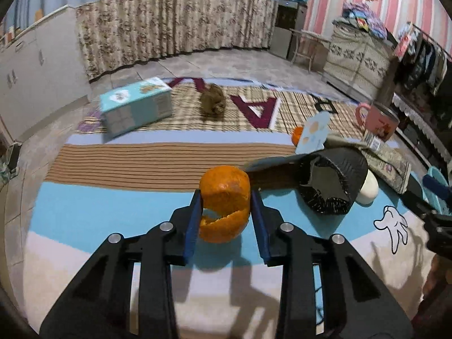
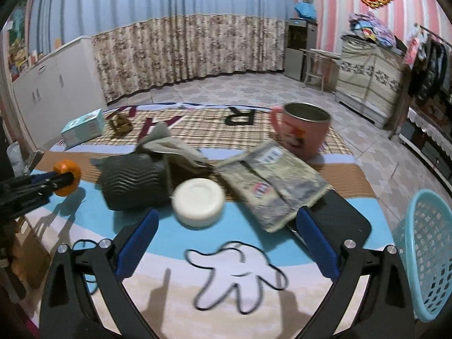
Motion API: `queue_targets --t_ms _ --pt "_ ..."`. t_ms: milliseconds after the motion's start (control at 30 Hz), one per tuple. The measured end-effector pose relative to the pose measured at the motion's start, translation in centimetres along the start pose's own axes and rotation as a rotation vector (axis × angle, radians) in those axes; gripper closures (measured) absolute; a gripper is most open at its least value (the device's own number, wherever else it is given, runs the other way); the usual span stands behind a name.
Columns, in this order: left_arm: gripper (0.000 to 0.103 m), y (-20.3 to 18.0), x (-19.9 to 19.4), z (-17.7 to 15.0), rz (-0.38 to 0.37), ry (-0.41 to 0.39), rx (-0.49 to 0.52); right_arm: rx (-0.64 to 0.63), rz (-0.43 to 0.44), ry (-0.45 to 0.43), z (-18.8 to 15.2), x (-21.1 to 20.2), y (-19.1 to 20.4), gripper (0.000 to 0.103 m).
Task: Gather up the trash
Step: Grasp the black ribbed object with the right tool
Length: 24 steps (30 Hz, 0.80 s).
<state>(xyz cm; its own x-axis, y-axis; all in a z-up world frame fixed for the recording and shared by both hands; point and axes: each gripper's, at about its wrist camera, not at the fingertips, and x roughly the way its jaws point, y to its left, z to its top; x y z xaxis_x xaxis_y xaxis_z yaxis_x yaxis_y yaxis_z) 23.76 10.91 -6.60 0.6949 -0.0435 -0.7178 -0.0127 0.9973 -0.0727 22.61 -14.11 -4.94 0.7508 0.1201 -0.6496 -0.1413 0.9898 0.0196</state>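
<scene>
Left wrist view: my left gripper [image 1: 226, 197] clamps the orange peel [image 1: 224, 203] over the rug [image 1: 84, 214]; my right gripper [image 2: 226, 223] stands apart, empty

You face floral curtain [image 2: 186, 53] under blue wall; pink-striped wall [image 2: 333, 5] right, white cabinets [image 2: 48, 84] left, tiled floor [image 2: 254, 87].

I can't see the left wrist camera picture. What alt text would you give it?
The left gripper has its two blue-padded fingers against either side of a curled orange peel on a blue and beige rug. Just right lie a black corrugated cup on its side and a white lid; farther back are a light blue box and a pink mug.
</scene>
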Motion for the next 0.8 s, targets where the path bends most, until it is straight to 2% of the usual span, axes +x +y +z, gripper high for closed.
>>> queue_targets --t_ms 200,400,467,633,800 --pt "0.070 2.4 -2.5 -0.5 0.061 -0.051 -0.001 -0.032 0.065 0.014 0.7 0.3 3.1 0.006" --pt "0.070 5.1 -2.8 -1.4 0.079 -0.042 -0.046 -0.064 0.112 0.052 1.2 2.0 6.3 0.006" --pt "0.070 5.8 -2.9 -1.5 0.078 -0.041 -0.065 -0.071 0.103 0.073 1.3 3.0 7.2 0.006" --pt "0.070 6.7 -3.2 -1.7 0.079 -0.050 -0.083 -0.063 0.091 0.113 1.9 5.0 7.7 0.006" --pt "0.070 6.9 -3.1 -1.6 0.073 -0.056 -0.093 -0.027 0.126 0.138 2.2 6.2 7.3 0.009"
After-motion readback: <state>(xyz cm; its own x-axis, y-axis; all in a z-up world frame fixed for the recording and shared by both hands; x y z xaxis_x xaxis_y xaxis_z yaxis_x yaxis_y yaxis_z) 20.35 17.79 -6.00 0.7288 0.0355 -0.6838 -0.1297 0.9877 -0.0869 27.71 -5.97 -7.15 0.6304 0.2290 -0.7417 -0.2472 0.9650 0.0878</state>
